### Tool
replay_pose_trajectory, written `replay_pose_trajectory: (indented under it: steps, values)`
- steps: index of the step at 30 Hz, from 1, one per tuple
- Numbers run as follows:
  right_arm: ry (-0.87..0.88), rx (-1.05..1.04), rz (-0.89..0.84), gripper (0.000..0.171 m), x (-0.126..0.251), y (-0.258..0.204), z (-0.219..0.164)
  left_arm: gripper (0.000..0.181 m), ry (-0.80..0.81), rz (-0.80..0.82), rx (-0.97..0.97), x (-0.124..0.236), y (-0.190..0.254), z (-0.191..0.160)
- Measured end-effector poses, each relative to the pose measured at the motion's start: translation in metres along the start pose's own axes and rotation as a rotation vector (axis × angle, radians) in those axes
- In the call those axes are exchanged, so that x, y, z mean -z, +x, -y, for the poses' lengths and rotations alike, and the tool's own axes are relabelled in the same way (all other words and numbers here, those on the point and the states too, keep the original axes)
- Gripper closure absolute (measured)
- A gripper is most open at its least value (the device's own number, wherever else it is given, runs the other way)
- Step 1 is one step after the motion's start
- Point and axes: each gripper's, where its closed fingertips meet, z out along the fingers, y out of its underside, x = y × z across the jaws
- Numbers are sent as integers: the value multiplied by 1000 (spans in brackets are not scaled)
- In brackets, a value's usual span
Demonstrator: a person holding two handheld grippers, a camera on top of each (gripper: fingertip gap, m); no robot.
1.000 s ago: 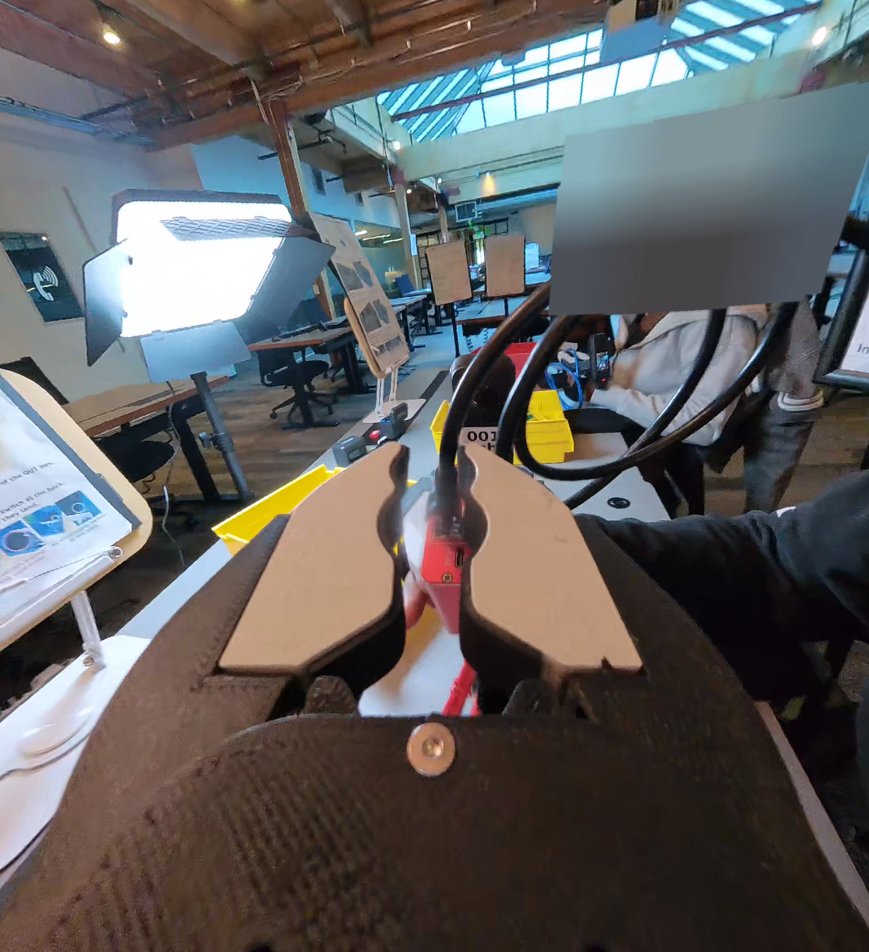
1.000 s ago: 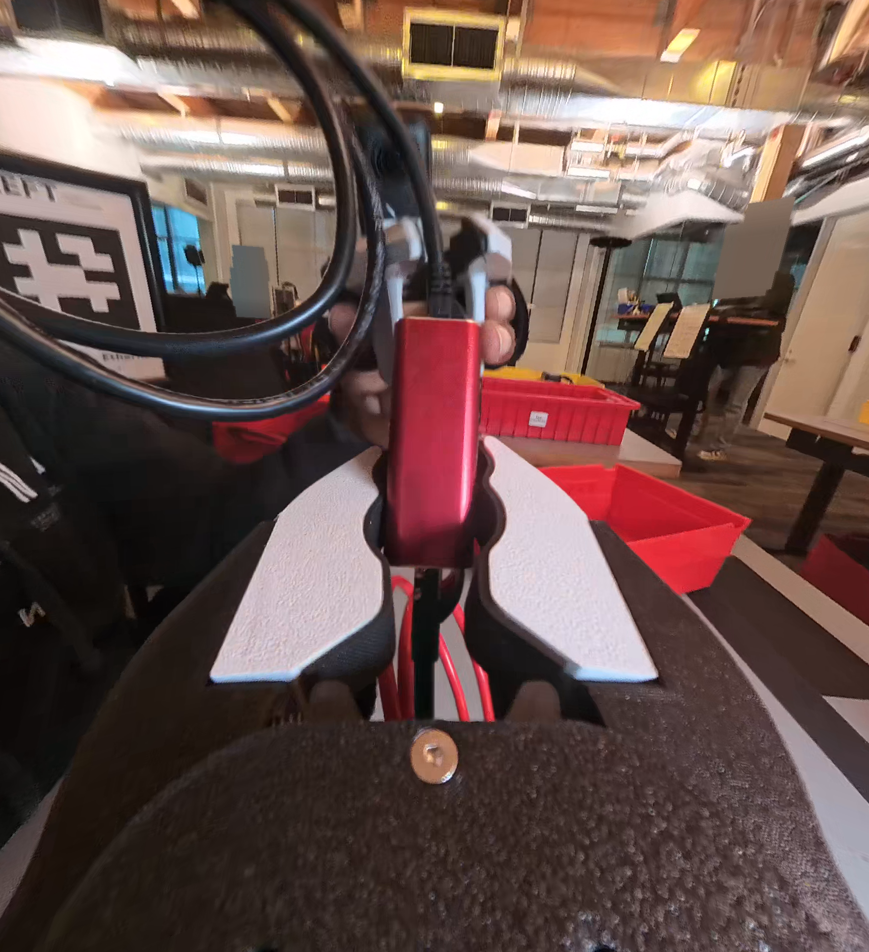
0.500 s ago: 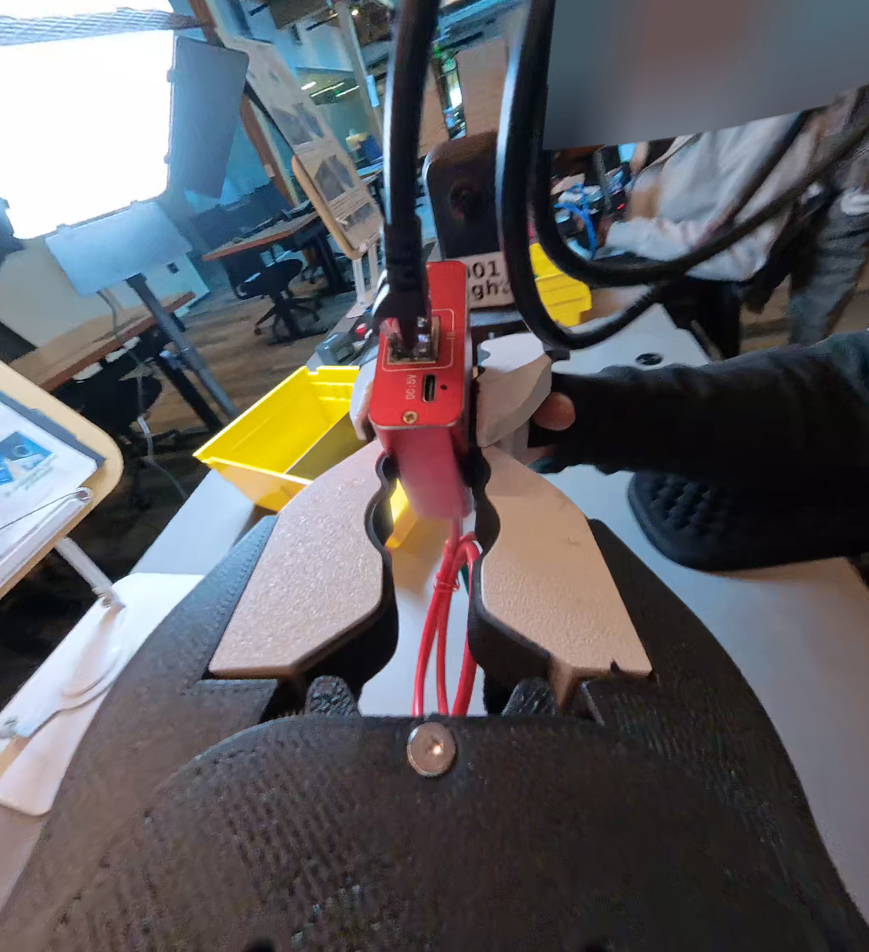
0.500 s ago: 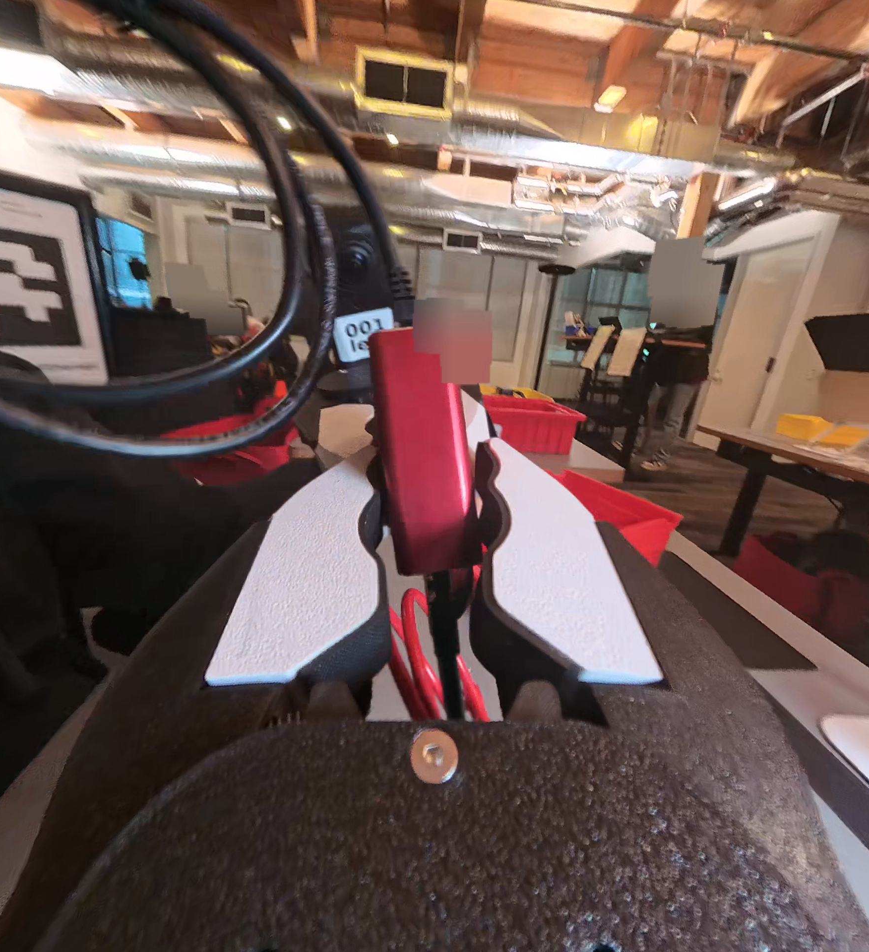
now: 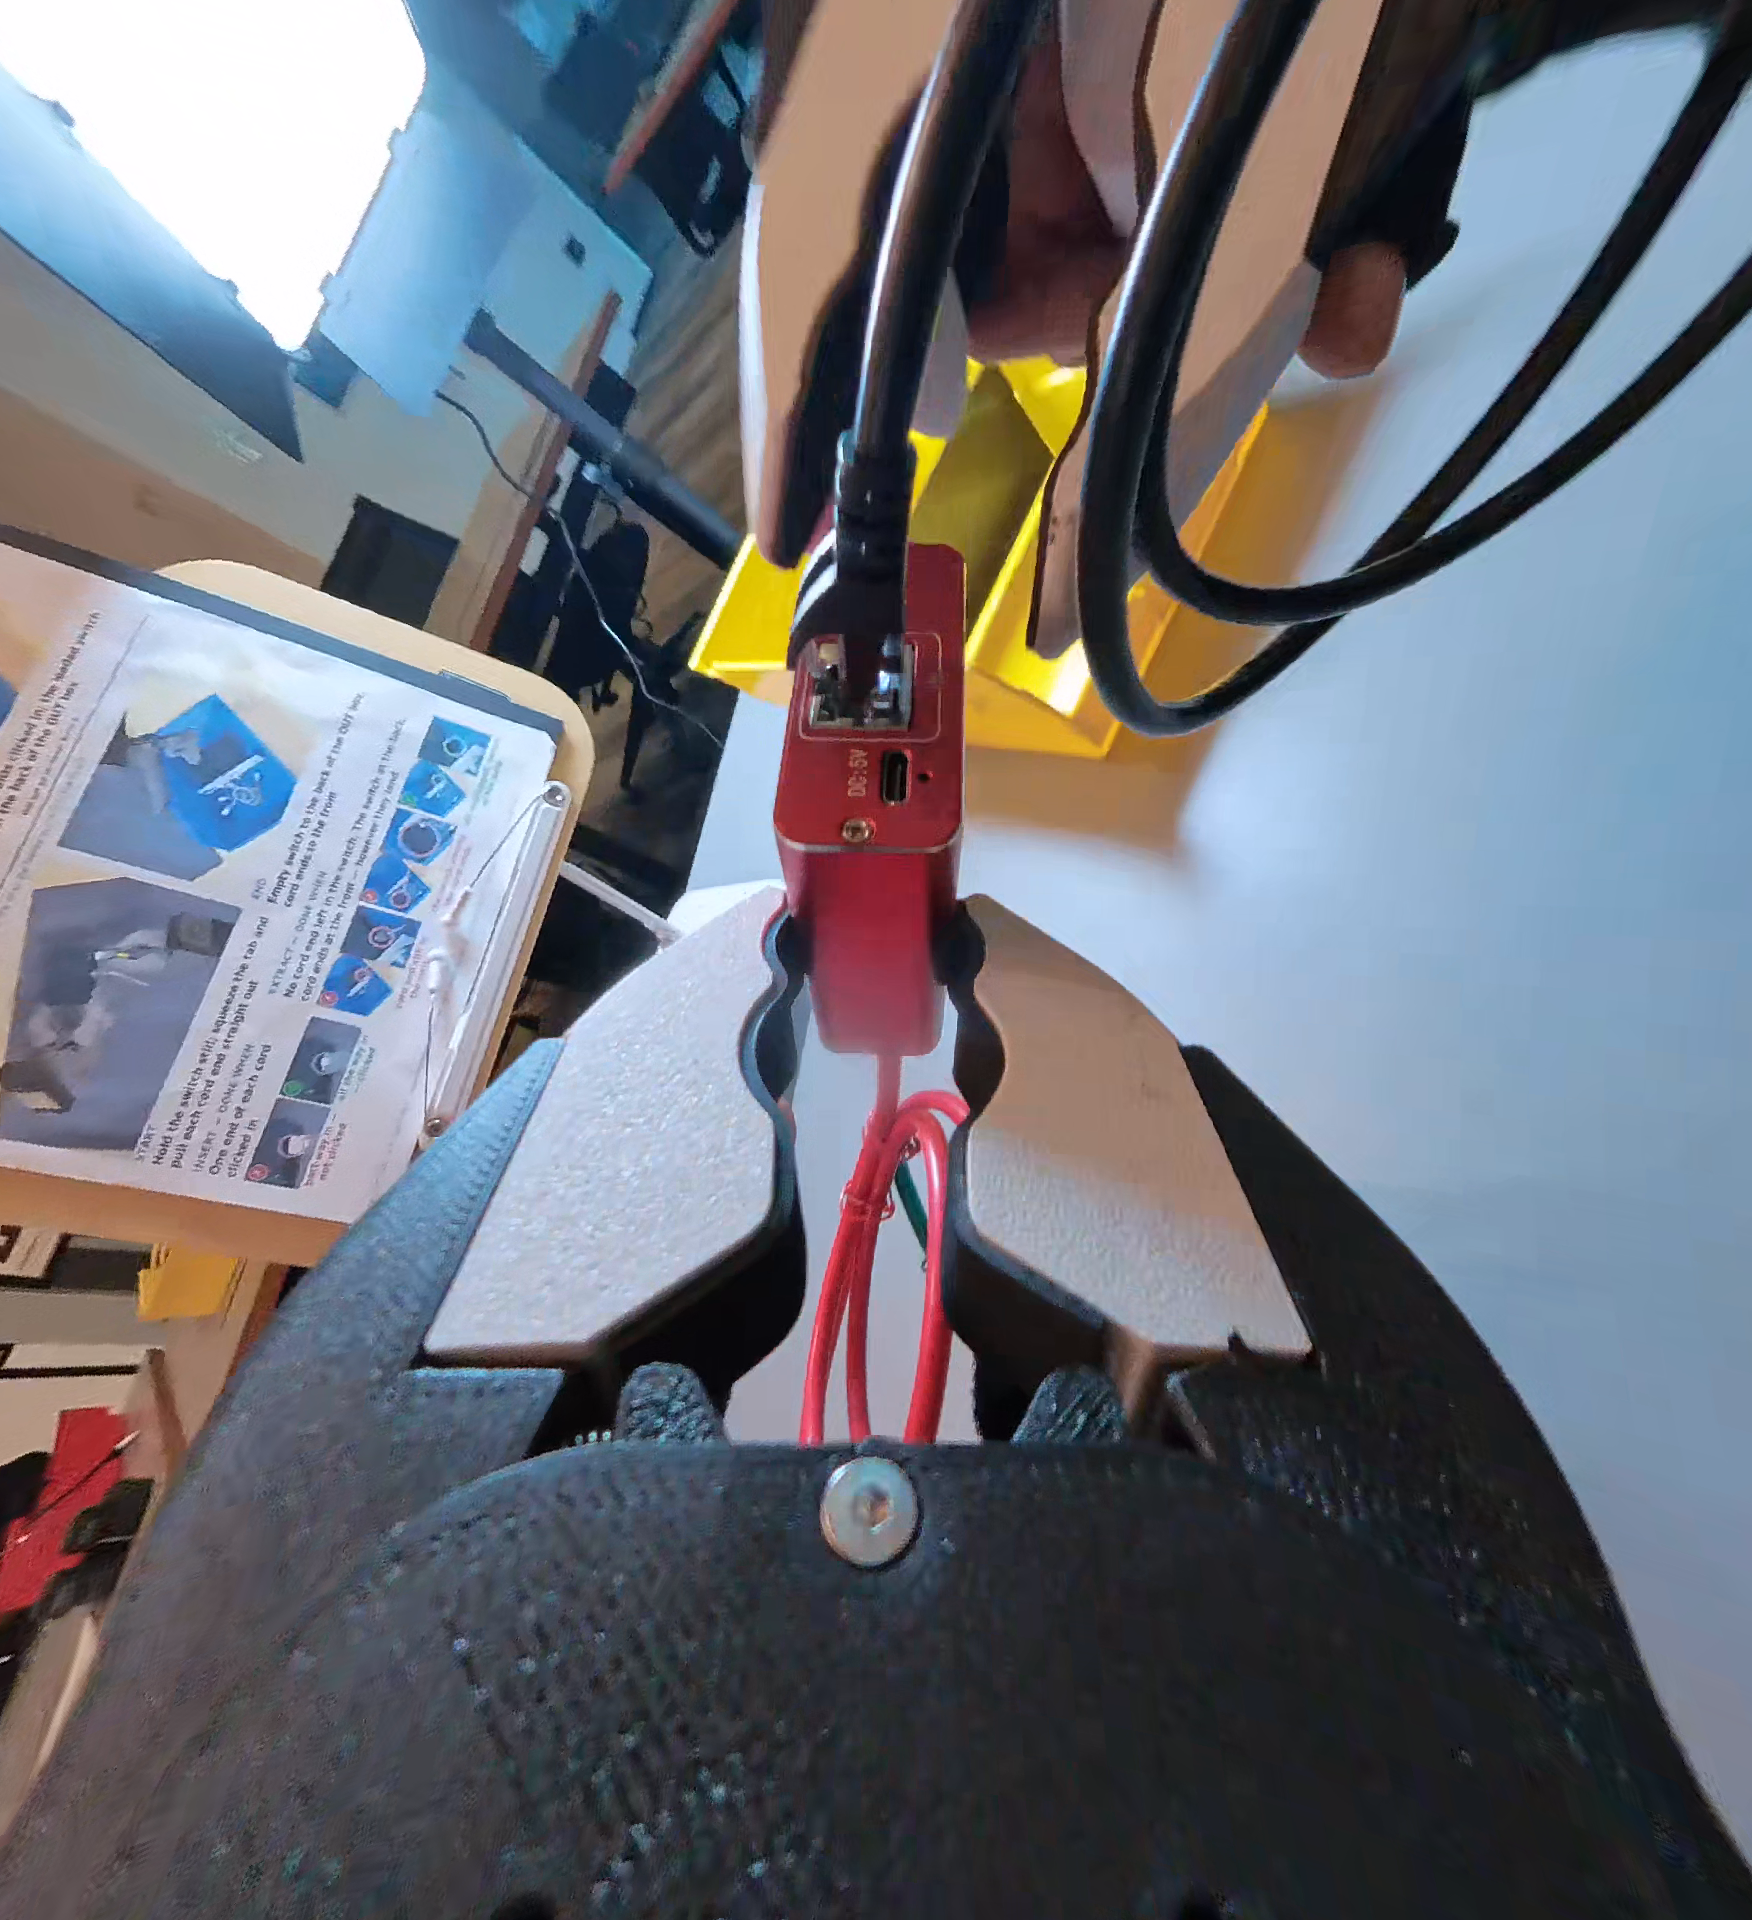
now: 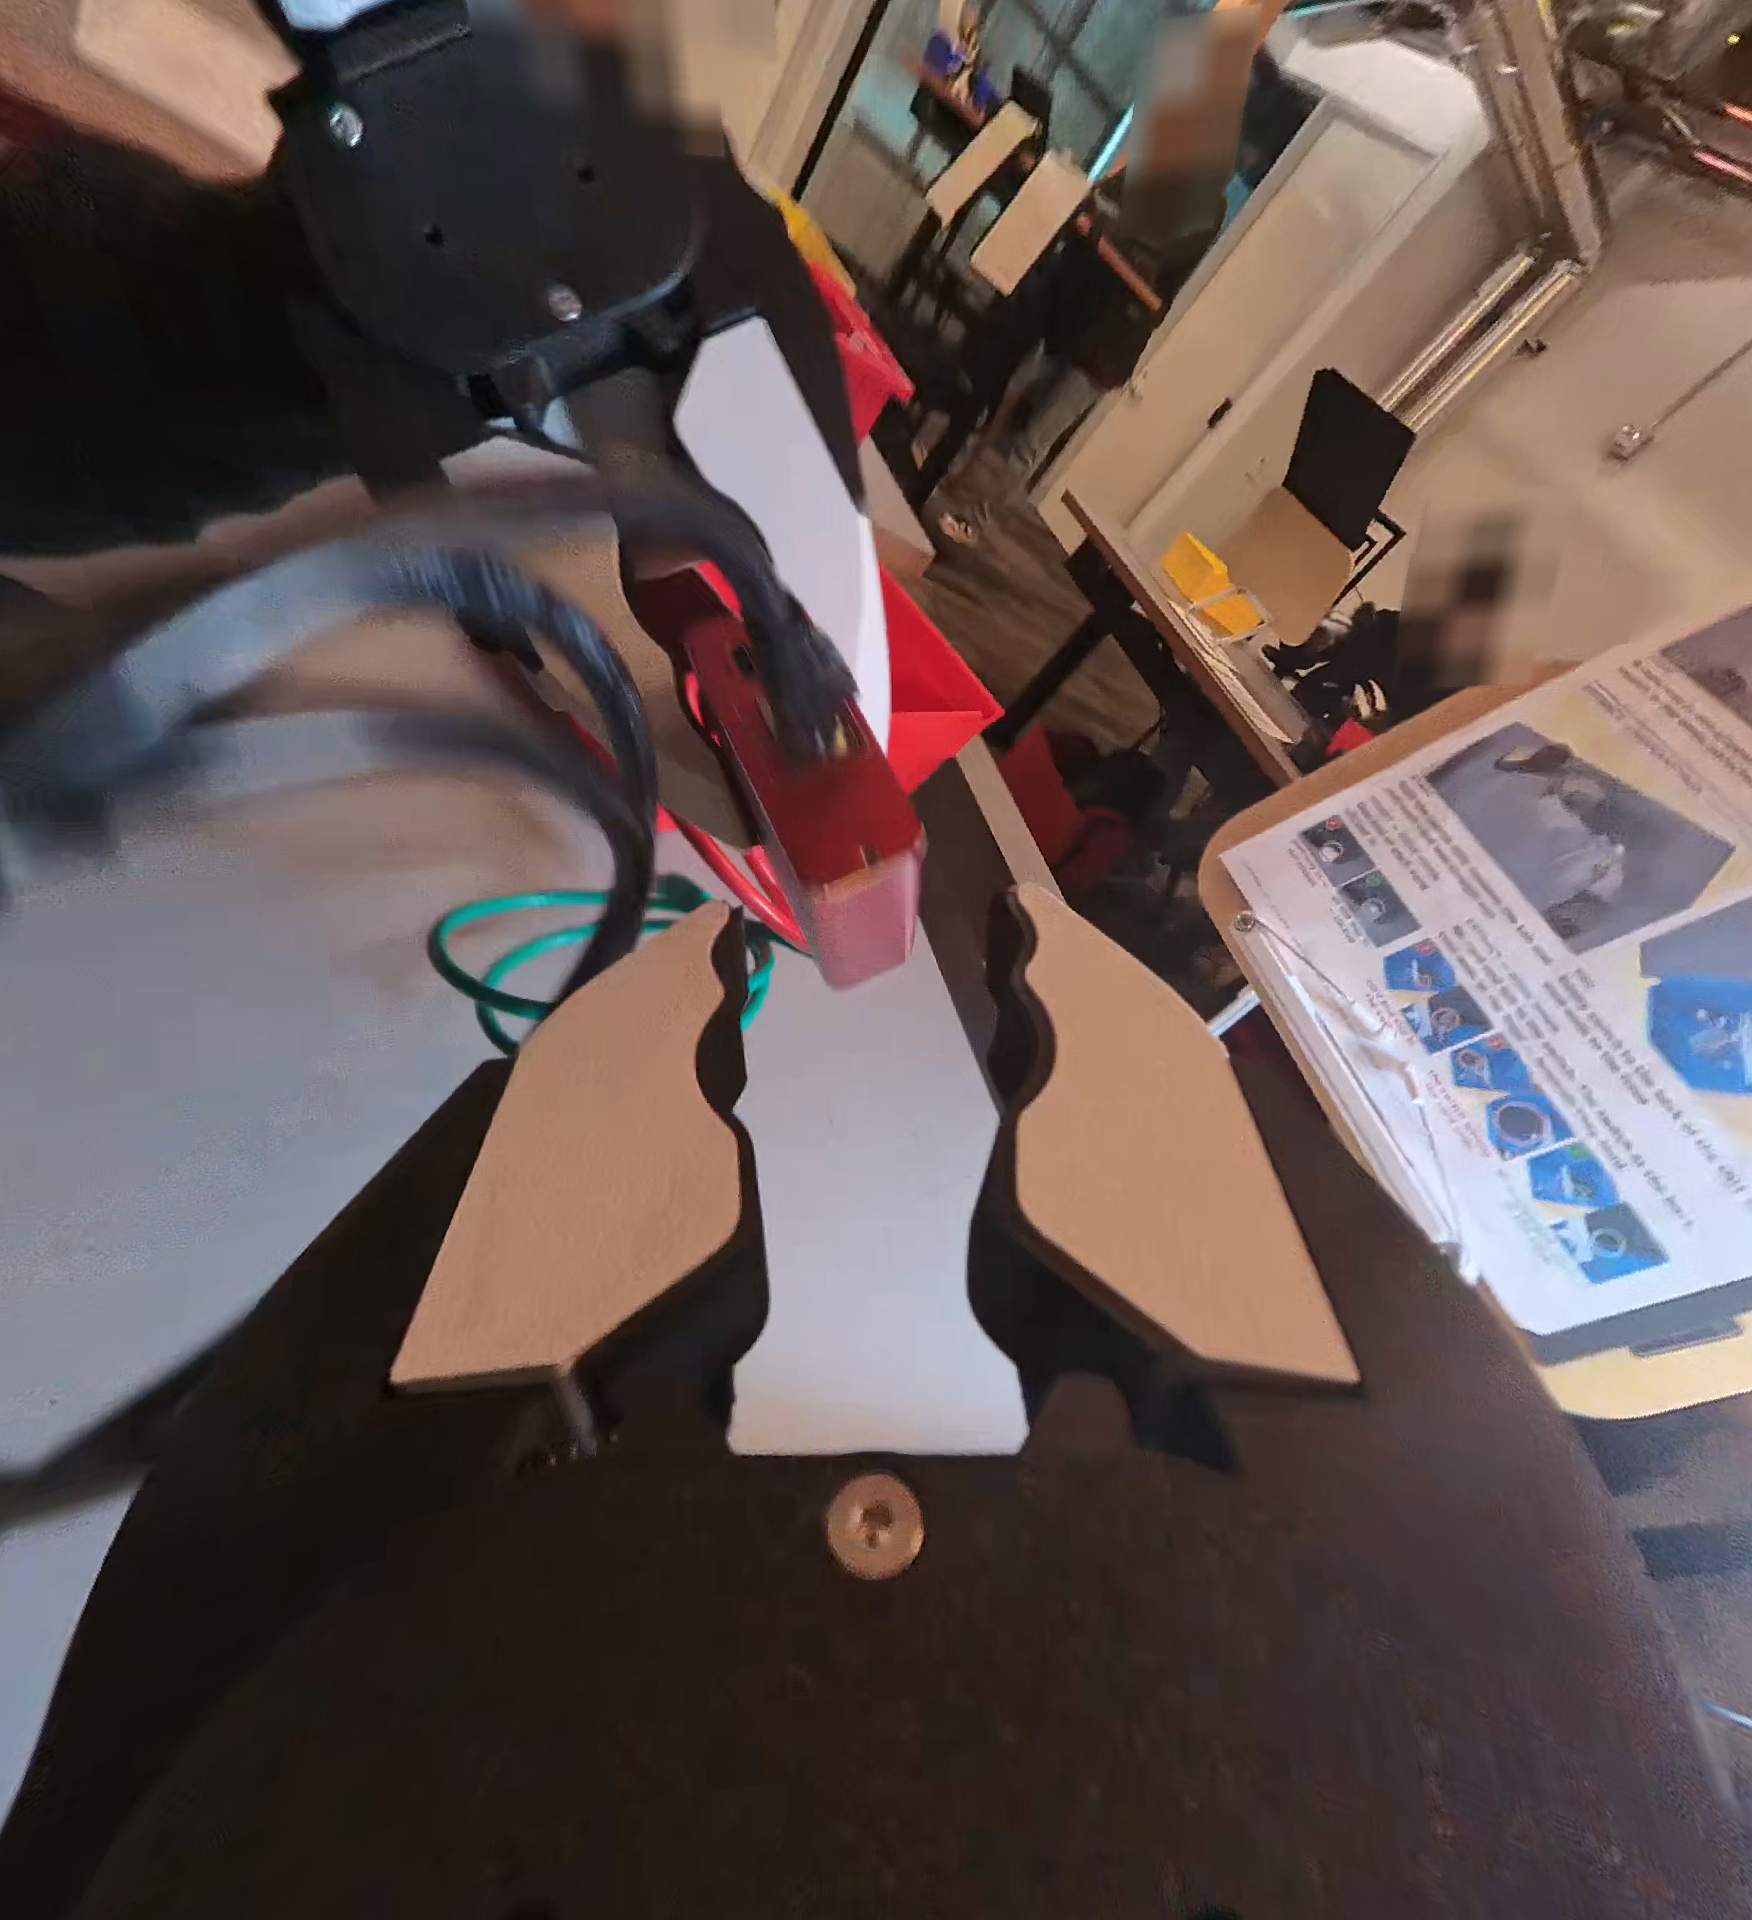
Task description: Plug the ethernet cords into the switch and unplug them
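My left gripper [image 5: 872, 935] is shut on a small red switch [image 5: 867, 831] and holds it upright above the white table [image 5: 1474, 1039]. A black ethernet cord [image 5: 882, 312] is plugged into the switch's top port and loops off to the right. Thin red cords [image 5: 877, 1247] and a green cord [image 5: 903, 1205] hang below the switch. My right gripper [image 6: 867, 906] is open and empty, its tips just short of the switch [image 6: 810, 810]. In the left wrist view its fingers [image 5: 1225, 343] stand on either side of the black cord.
An instruction sheet on a board [image 5: 228, 883] stands at the table's side, also in the right wrist view [image 6: 1578, 987]. A yellow bin [image 5: 1017, 499] sits behind the switch. A red bin [image 6: 939, 707] sits farther along. A green cord loop [image 6: 498, 935] lies on the table [image 6: 176, 1039]. My hands' fingertips stand some 5 cm from each other.
My right gripper has let go of the red switch and opened, backing off slightly. The left gripper has closed on the switch and now holds it alone. Both views have tilted down toward the table.
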Motion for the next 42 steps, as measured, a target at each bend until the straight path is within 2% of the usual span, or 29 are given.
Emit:
replay_pose_trajectory:
  steps: [2, 4, 6, 14, 17, 21, 28, 32, 35, 38, 41, 42]
  values:
    - [-56, 76, 5, 127, -12, -10, -1, 155, -16, -35, -16, -6, 10, -1]
    - [-92, 131, 10, 138, -22, -17, -7, 155, -5, -75, -1, -9, 18, 1]
    - [-76, 104, 41, 139, -26, -20, -10, 155, -7, -97, 13, -10, 20, -3]
    - [209, -205, 190, 144, -13, -19, 7, 146, 249, -235, 291, -15, 25, 12]
    - [291, -274, 244, 144, -12, -23, 13, 146, 270, -268, 324, -25, 34, 15]
    - [307, -261, 243, 145, -11, -22, 14, 149, 301, -251, 313, -28, 35, 19]
    - [247, -250, 164, 138, -7, -12, 16, 153, 306, -95, 183, -21, 20, 20]
    - [256, -517, 155, 120, 8, 18, 3, 154, 281, 112, 23, -7, -3, 22]
    - [279, -728, 129, 125, 16, 40, -12, 155, 264, 251, -118, 1, -14, 22]
    - [282, -957, 266, 124, 14, 35, -15, 154, 212, 375, -294, 1, -16, 23]
    - [287, -1083, 430, 116, 7, 17, -12, 154, 174, 468, -478, -4, -9, 29]
    - [315, -1133, 474, 118, 7, 16, -11, 154, 153, 524, -553, -5, -10, 30]
